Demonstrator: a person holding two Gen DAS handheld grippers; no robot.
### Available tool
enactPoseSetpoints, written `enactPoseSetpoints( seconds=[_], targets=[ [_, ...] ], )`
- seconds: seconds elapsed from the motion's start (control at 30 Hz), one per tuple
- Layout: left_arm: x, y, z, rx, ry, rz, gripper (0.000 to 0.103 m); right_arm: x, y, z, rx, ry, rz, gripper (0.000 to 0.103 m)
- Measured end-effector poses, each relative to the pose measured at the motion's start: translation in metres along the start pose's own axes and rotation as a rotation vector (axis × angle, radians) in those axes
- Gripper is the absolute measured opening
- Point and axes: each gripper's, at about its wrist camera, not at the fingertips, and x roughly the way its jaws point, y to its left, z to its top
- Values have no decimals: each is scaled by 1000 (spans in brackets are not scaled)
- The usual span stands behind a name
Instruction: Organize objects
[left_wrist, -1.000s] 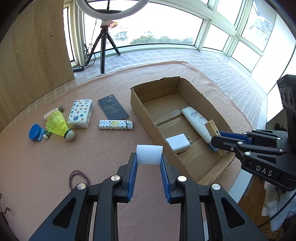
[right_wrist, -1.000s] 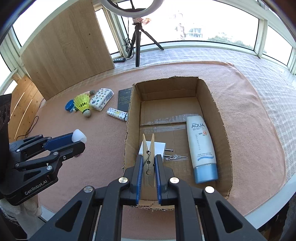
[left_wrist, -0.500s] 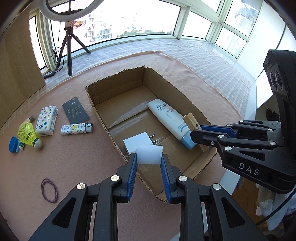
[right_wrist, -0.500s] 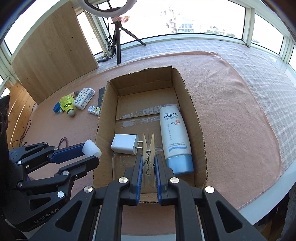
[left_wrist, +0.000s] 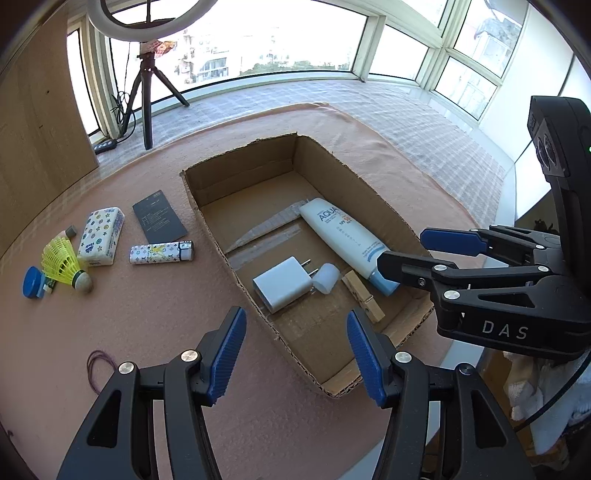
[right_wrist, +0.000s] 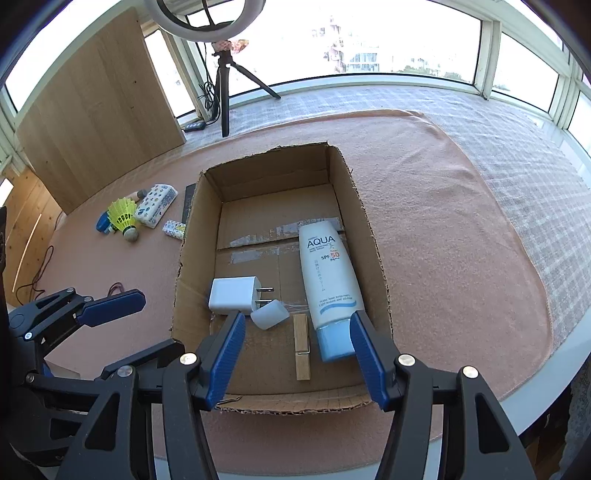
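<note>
Lighter (left_wrist: 161, 252): outside cardboard box (left_wrist: 384, 206), up-left of left gripper (left_wrist: 295, 354), nearer it than right gripper (right_wrist: 297, 356); long axis crosswise. Both jaws just opened, empty.

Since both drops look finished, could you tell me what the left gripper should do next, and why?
Probably swing the left gripper, jaws just opened and empty, over to the lighter: the cap and clothespin already lie in the box, and the lighter lies nearest outside it.
</note>
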Motion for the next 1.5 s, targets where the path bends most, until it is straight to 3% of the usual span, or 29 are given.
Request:
enactPoseSetpoints(
  seconds=[0.5,0.93,1.13,1.3,1.4,1.5],
  targets=[
    [-20,49,-15,-87,-14,76,61,2,25,14,-23,-11,60,55],
    [-45,129,-56,-244,-4,176,61,11,95,57,-178,-15,173,55],
    [-55,162,-79,-313,4,208,61,40,130,80,-223,52,251,55],
    [-61,184,-96,-361,8,227,61,78,146,101,-178,142,316,55],
    [-64,194,-104,-385,6,236,61,103,156,111,-177,194,310,55],
    [-69,204,-111,-409,2,243,61,129,166,118,-189,234,249,55]
  ],
)
